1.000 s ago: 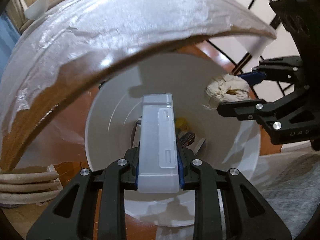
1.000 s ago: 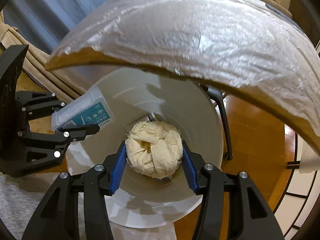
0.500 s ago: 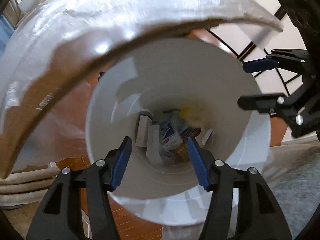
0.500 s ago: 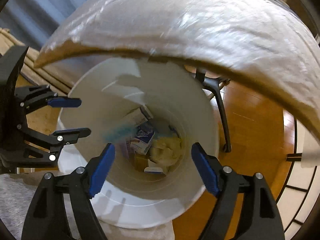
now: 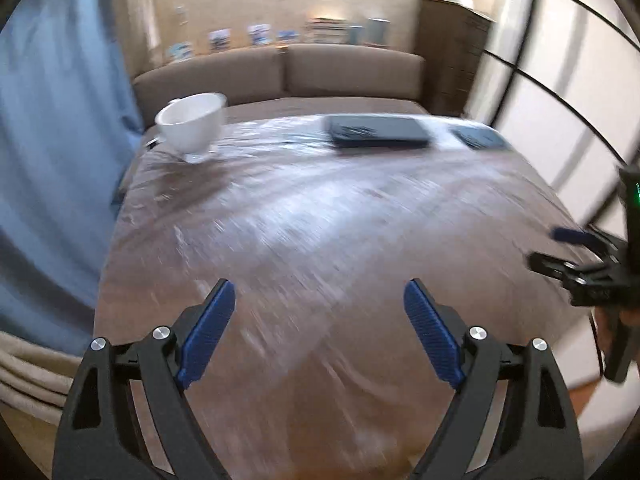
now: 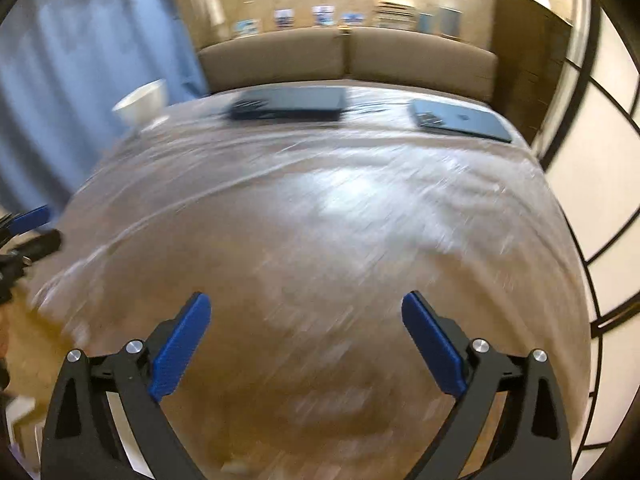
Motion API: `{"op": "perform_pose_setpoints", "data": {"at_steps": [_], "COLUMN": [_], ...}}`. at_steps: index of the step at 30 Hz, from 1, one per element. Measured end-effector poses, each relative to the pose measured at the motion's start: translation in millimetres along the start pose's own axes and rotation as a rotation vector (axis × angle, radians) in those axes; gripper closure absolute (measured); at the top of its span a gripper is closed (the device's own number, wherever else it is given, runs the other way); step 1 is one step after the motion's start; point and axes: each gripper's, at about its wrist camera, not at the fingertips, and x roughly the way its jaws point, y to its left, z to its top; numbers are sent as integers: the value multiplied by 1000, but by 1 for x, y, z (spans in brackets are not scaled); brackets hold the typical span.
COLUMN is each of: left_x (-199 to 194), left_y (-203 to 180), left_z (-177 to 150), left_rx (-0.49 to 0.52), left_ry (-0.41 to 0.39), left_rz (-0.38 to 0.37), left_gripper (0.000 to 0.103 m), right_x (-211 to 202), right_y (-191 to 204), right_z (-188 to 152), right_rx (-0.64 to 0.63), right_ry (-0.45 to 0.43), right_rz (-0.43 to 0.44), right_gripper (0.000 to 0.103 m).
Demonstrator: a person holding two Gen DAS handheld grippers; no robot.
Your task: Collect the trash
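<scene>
Both views are blurred by motion and look across a round wooden table point(image 5: 320, 220) under clear plastic film. My left gripper point(image 5: 320, 292) hangs over the table's near part, jaws still opening, nothing between the blue pads point(image 5: 208, 328). My right gripper point(image 6: 306, 306) likewise hangs over the table point(image 6: 320, 220), jaws still opening, with nothing between them. The right gripper point(image 5: 560, 248) also shows at the right edge of the left wrist view, and the left gripper point(image 6: 32, 228) at the left edge of the right wrist view. No trash or bin is in sight.
A white cup point(image 5: 192, 124) stands at the table's far left. A dark flat device point(image 5: 376, 130) and a second one point(image 5: 478, 138) lie at the far side. Behind are a brown sofa point(image 5: 280, 72), a blue curtain point(image 5: 52, 140) at left and white panelled screens point(image 5: 560, 100) at right.
Both grippers let go of the plastic box and the crumpled paper wad into the white bin, opened wide, then rose and swung up over the tabletop. The bin has left view.
</scene>
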Motion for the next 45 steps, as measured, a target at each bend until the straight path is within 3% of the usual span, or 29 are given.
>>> {"op": "perform_pose_setpoints", "data": {"at_steps": [5,12,16,18,45], "left_x": [60,98,101,100,99], "left_y": [28,60,69,73,76], "left_z": [32,44,40,38,38], "left_rx": [-64,-128,-157,-190,-190], "left_ry": [28,89,61,67,69], "left_rz": [98,184,214,196,199], "left_gripper": [15,15,2,1,1], "right_x": [41,82,90,90,94], "right_y": [-37,-73,-82,-83,-83], "right_z": [45,74,74,74,77], "right_rx": [11,58,71,69,70], "right_ry": [-29,-11,-19,-17,-16], "right_rz": [-114,-143,-142,-147,-146], "right_gripper": [8,8,4,4,4]}}
